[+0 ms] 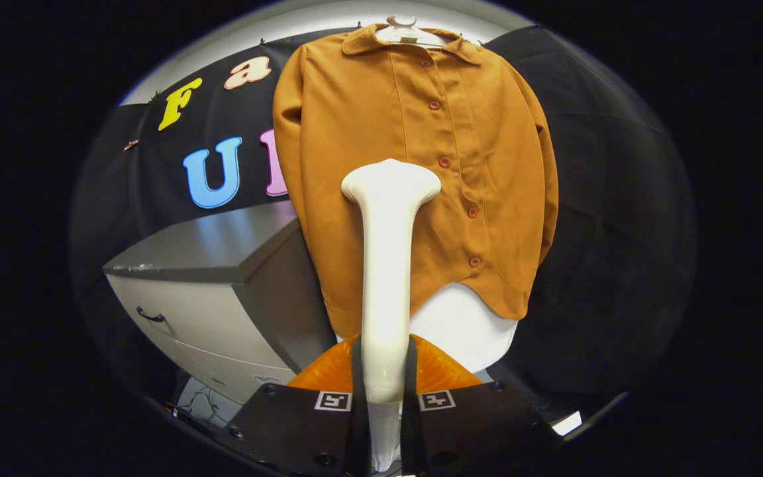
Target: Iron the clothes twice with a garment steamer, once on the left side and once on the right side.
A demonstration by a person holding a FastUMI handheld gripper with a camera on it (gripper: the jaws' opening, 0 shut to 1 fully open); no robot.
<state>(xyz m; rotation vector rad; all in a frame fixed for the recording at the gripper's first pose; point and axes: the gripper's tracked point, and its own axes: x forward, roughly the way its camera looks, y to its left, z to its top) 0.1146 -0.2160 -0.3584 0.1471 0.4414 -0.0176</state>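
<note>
Gripping one white garment steamer [389,265] by its handle, both fingers [357,371] of the gripper [385,371] pressing on it. Head rising ahead of the jaws, overlapping the middle front of one orange shirt [368,119], hanging on one hanger [403,32]. Standing beside: one grey cabinet [209,291].

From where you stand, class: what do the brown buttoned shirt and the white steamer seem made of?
The brown buttoned shirt: woven cloth, matte, hanging in soft folds. The white steamer, clamped in the gripper: probably moulded plastic, smooth, slightly glossy, with light glinting along its neck.
</note>
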